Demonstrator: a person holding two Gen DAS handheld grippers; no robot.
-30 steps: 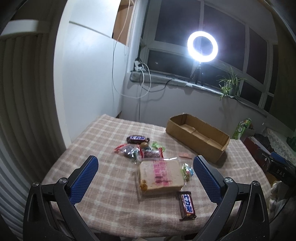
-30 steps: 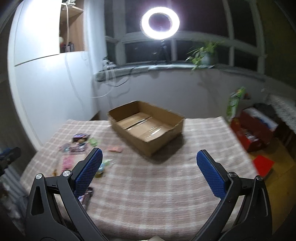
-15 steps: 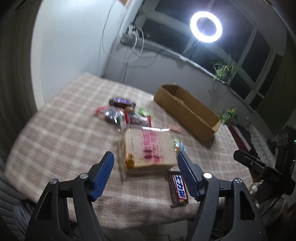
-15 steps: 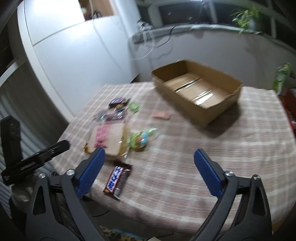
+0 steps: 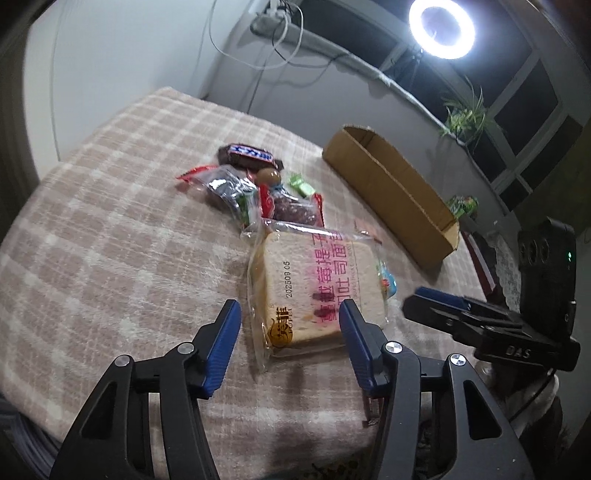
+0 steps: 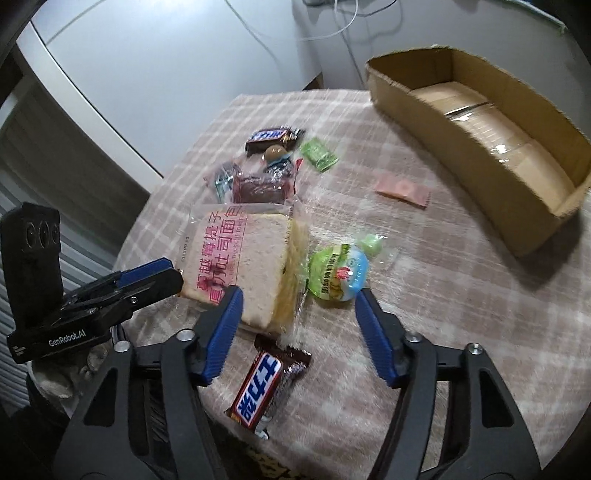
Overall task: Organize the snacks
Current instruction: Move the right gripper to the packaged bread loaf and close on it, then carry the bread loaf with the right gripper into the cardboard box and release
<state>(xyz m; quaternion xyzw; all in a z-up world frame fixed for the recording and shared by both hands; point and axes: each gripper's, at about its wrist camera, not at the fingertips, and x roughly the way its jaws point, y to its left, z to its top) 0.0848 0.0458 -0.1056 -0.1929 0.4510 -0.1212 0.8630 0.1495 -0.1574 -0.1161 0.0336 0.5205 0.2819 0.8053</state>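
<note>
Snacks lie on a plaid-covered table [image 5: 110,236]. A wrapped bread slice [image 5: 317,291] lies in front of my open left gripper [image 5: 288,325], its near edge between the fingertips. It also shows in the right wrist view [image 6: 243,262]. My open right gripper [image 6: 299,314] hovers above a Snickers bar [image 6: 262,387] and a green-blue jelly cup [image 6: 340,273]. Another Snickers bar [image 5: 251,157] and small packets [image 5: 288,206] lie farther back. An open, empty cardboard box [image 6: 480,122] stands at the right.
A pink sachet [image 6: 402,190] and a green candy [image 6: 318,154] lie between the pile and the box. The other gripper shows in each view, the right one [image 5: 491,321] and the left one [image 6: 92,295]. A ring light [image 5: 441,27] glares behind the table.
Both grippers have dropped and moved in toward the snack pile. The left one has closed in on the bread slice, the right one on the near Snickers bar. The snacks have not moved.
</note>
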